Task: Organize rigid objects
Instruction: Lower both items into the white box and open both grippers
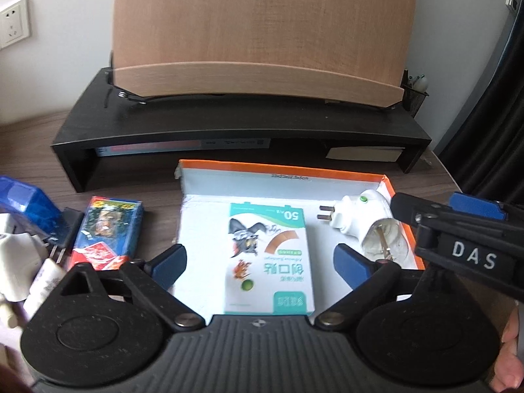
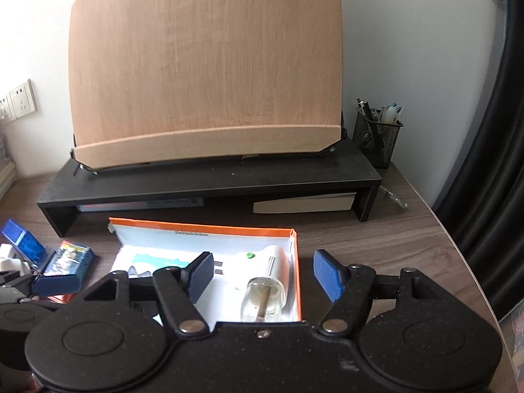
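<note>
An open orange-rimmed box point(image 1: 386, 181) with a white inside lies on the desk. In it lie a bandage box point(image 1: 268, 258) and a white plug night light point(image 1: 363, 221) with a clear bulb end. My left gripper point(image 1: 260, 263) is open and empty, its jaws either side of the bandage box, above it. My right gripper point(image 2: 265, 275) is open and empty above the box's right part point(image 2: 294, 262), over the night light point(image 2: 265, 281). The right gripper also shows in the left wrist view point(image 1: 458, 226). A card pack point(image 1: 108, 231) lies left of the box.
A black monitor riser point(image 1: 242, 124) with a wooden book stand point(image 1: 262, 32) stands behind the box. A blue box point(image 1: 29, 209) and white plugs point(image 1: 19, 255) lie at the left. A mesh pen holder point(image 2: 376, 137) stands at the back right. The desk edge point(image 2: 458, 245) curves at the right.
</note>
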`<action>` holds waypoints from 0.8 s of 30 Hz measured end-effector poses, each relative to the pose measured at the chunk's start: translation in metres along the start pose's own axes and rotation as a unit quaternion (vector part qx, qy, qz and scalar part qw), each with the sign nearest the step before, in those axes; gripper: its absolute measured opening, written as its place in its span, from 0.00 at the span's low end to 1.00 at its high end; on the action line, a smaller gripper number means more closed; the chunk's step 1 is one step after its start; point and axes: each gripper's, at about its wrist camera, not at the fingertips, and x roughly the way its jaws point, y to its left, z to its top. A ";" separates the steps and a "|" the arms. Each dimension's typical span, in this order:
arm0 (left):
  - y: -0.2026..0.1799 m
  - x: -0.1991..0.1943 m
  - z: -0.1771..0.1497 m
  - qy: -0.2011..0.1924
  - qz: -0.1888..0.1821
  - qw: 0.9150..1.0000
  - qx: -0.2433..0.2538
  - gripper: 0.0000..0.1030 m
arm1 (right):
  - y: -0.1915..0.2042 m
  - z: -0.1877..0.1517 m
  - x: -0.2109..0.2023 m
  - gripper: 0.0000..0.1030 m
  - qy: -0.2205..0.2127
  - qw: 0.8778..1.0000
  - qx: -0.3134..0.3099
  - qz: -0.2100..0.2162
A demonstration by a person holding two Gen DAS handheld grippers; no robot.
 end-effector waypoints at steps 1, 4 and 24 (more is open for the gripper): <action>0.004 -0.006 -0.003 -0.002 0.005 1.000 0.000 0.99 | 0.002 -0.001 -0.004 0.81 -0.001 1.000 0.003 0.001; 0.015 -0.020 -0.009 -0.004 0.016 1.000 -0.001 1.00 | 0.011 -0.006 -0.016 0.83 0.000 1.000 0.006 -0.002; 0.106 -0.101 -0.063 -0.013 0.065 0.997 -0.038 1.00 | 0.119 -0.041 -0.076 0.85 0.017 0.998 -0.012 0.053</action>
